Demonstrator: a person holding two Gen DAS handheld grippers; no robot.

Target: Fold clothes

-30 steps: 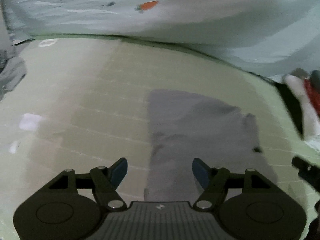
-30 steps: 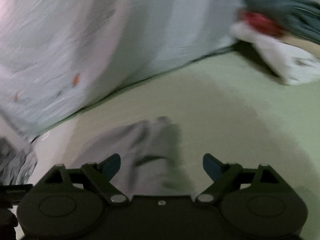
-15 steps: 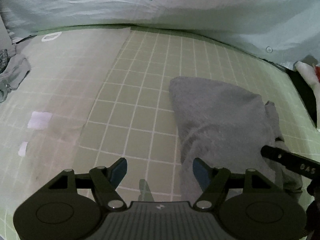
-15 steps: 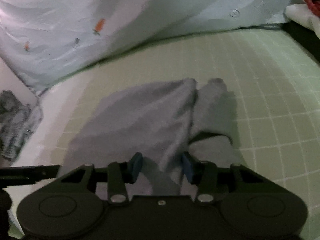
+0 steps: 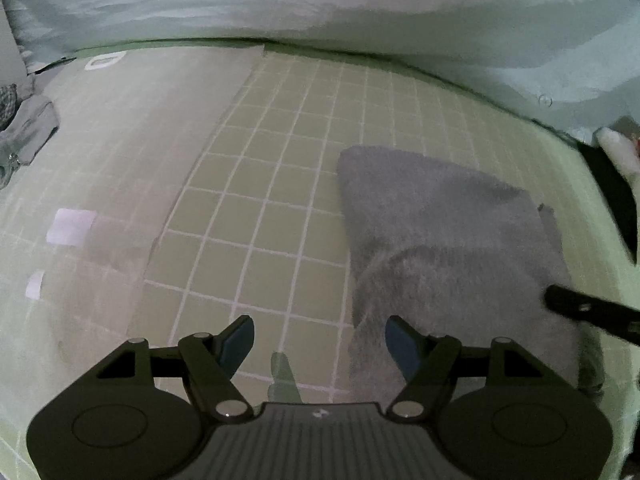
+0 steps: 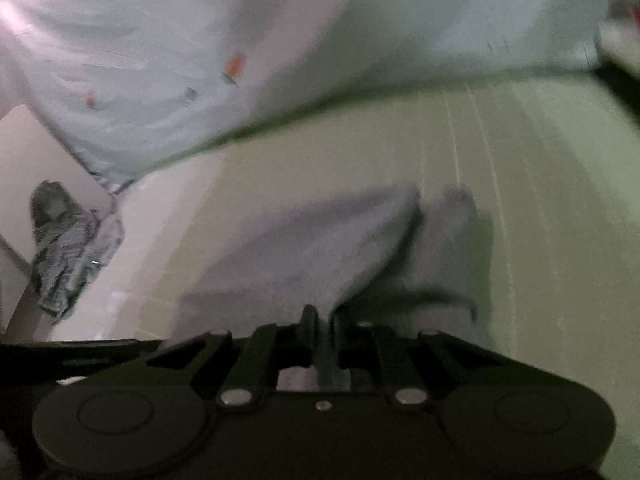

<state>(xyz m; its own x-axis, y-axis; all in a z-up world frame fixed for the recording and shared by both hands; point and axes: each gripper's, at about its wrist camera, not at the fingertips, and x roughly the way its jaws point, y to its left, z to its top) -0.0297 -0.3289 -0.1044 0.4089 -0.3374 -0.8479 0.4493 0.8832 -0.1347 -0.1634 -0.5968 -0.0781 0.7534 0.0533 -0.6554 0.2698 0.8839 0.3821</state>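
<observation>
A grey fleece garment [image 5: 444, 232] lies partly folded on the green checked mat [image 5: 280, 184]; in the right wrist view it [image 6: 320, 240] spreads ahead of the fingers. My left gripper [image 5: 320, 340] is open and empty, low over the mat, with its right finger at the garment's near left edge. My right gripper [image 6: 320, 320] is shut on the near edge of the grey garment, the cloth pinched between the fingers. A black part of the right gripper [image 5: 588, 312] shows at the right of the left wrist view.
A pale bed sheet with carrot print [image 5: 320, 8] hangs along the far side. A crumpled grey striped garment [image 6: 68, 256] lies at the left. White and red clothes [image 5: 616, 152] sit at the far right. White tape marks [image 5: 72, 226] are on the mat.
My right gripper has gone from wide open to shut on the grey garment's near edge. My left gripper stayed open and shifted left, so the garment now sits to its right.
</observation>
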